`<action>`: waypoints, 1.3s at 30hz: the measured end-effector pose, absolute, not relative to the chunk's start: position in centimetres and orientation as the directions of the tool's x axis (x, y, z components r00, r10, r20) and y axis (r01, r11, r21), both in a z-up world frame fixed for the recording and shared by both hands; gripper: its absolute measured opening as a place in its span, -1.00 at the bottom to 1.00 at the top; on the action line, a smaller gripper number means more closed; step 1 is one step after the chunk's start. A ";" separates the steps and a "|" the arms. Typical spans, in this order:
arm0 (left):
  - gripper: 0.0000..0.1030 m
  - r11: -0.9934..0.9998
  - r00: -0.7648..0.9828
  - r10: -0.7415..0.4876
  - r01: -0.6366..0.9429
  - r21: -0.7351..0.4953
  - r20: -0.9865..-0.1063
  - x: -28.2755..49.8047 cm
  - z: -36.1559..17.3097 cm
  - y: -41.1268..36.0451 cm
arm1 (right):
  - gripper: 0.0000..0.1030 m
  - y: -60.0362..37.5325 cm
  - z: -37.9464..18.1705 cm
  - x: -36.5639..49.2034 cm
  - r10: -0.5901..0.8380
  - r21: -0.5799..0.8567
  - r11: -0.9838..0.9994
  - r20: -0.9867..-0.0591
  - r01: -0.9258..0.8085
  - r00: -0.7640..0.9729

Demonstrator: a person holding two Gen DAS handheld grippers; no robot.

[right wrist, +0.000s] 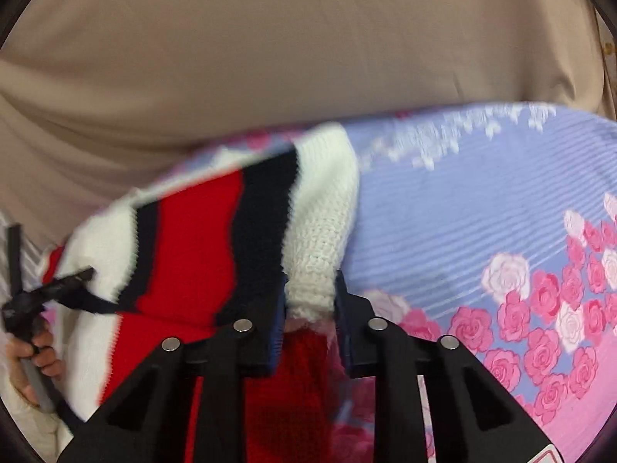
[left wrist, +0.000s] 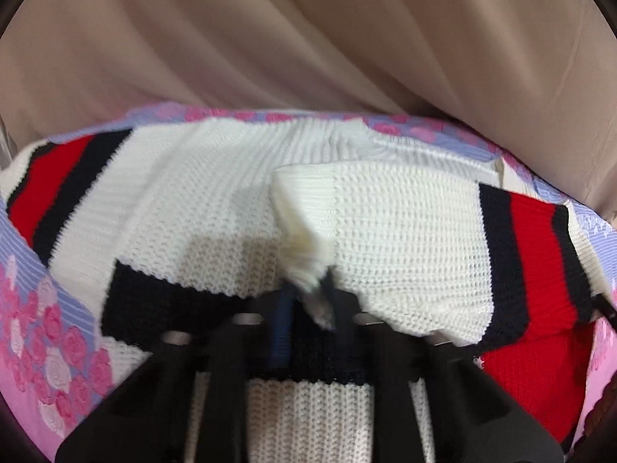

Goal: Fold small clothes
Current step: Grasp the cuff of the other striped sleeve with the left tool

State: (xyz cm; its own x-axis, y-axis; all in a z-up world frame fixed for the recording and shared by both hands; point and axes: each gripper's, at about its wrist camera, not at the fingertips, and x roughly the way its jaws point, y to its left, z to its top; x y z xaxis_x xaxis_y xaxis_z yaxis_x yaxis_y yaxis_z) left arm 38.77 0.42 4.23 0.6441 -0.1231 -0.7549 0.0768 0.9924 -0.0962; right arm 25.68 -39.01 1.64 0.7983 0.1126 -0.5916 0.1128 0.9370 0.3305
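Note:
A small white knit sweater (left wrist: 405,231) with red and navy stripes lies on a floral bedsheet (left wrist: 50,328). My left gripper (left wrist: 308,301) is shut on a bunched white edge of the sweater, lifting a folded flap over the body. In the right wrist view, my right gripper (right wrist: 310,301) is shut on a white ribbed edge of the same sweater (right wrist: 193,254), next to its red and navy stripes. The left gripper (right wrist: 34,297) and the hand holding it show at the left edge of that view.
The sheet (right wrist: 482,212) is lavender and pink with rose prints and spreads out to the right. A beige cloth backdrop (left wrist: 308,38) hangs behind the surface; it also fills the top of the right wrist view (right wrist: 270,58).

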 end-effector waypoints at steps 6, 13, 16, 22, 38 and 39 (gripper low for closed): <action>-0.79 0.993 0.639 -0.114 0.066 -0.094 -0.760 38.9 2.5 0.7 | -0.58 -39.6 -1.4 27.5 0.054 0.251 0.952 -0.701 0.176 0.711; -0.76 0.996 0.660 -0.083 0.073 -0.047 -0.746 38.7 2.5 -0.5 | -0.48 -36.5 3.6 25.4 -0.005 0.210 0.963 -0.610 0.168 0.792; -0.76 0.997 0.668 -0.067 0.064 -0.032 -0.741 38.6 2.3 -0.5 | -0.51 -34.2 3.2 26.4 -0.009 0.122 0.986 -0.640 0.114 0.768; -0.67 0.990 0.661 -0.142 0.078 -0.121 -0.737 36.8 2.8 2.1 | -0.79 -36.0 0.4 27.4 -0.049 0.130 0.971 -0.718 0.203 0.695; 0.08 0.738 0.698 0.050 -0.508 -0.445 -0.714 40.4 5.6 36.4 | -0.16 -29.5 -1.4 23.6 0.032 0.104 0.993 -0.734 0.065 0.679; 0.08 0.720 0.689 0.043 -0.523 -0.456 -0.723 41.2 5.2 37.6 | -0.16 -29.5 -1.6 23.7 0.036 0.110 0.992 -0.732 0.066 0.680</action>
